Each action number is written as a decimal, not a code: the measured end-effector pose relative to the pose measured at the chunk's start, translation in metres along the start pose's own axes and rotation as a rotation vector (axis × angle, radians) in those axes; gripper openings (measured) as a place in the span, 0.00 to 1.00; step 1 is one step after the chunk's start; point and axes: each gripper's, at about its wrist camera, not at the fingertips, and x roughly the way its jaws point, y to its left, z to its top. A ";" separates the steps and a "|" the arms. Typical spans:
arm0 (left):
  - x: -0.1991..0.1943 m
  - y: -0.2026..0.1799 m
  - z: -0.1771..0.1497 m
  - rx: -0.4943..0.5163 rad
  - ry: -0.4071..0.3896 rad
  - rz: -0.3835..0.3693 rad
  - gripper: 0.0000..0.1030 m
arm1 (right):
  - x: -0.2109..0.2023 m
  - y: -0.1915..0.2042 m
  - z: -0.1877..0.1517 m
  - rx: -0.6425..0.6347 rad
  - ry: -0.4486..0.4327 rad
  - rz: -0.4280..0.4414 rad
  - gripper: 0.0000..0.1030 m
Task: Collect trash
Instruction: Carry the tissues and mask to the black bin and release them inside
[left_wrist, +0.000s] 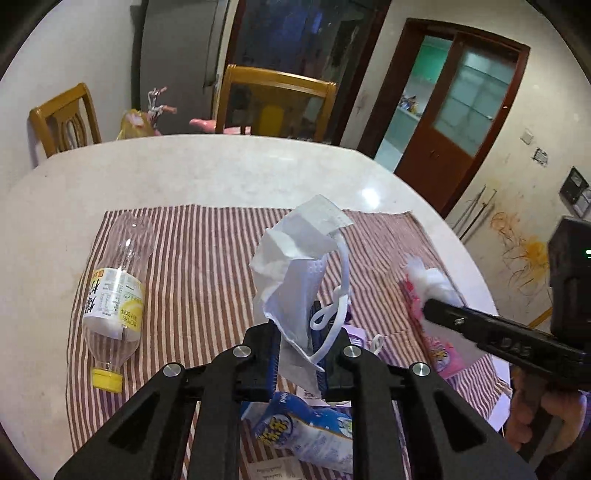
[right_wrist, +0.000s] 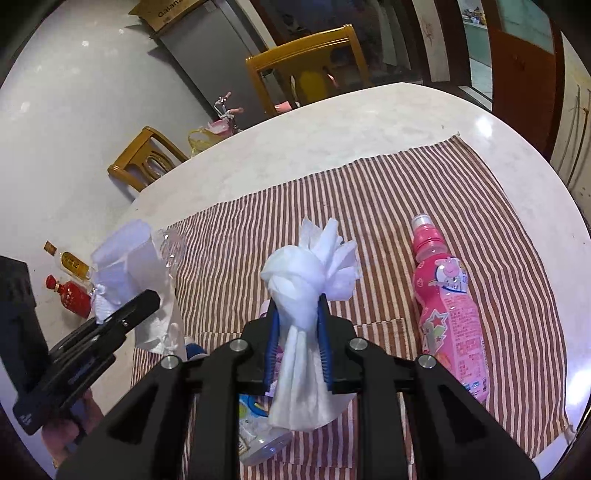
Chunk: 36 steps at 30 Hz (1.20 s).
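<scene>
From your left wrist: your left gripper (left_wrist: 295, 350) has its jaws clamped on a white face mask (left_wrist: 295, 266), lifted above the striped cloth (left_wrist: 207, 258); a clear bottle (left_wrist: 116, 295) lies left of the jaws.

From your right wrist: your right gripper (right_wrist: 297, 343) pinches a twisted tissue (right_wrist: 306, 295); a pink bottle (right_wrist: 448, 314) lies right of the jaws on the desk (right_wrist: 332, 129).

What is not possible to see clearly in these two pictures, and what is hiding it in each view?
- Blue-and-white packet, left wrist view: partly covered by the left gripper and the face mask it clamps.
- Clear bottle, right wrist view: mostly behind that mask.
- Items under the right gripper, right wrist view: hidden by its frame and the tissue it grips.
- Pink bottle small print: too small.
</scene>
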 end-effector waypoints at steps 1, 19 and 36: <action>-0.004 -0.003 -0.002 0.003 -0.002 -0.004 0.15 | 0.001 0.001 -0.002 0.000 0.004 0.000 0.19; -0.049 -0.045 -0.017 0.061 -0.046 -0.041 0.15 | -0.031 0.004 -0.018 -0.001 -0.036 0.029 0.19; -0.055 -0.202 -0.032 0.335 -0.026 -0.284 0.15 | -0.183 -0.120 -0.062 0.194 -0.303 -0.112 0.19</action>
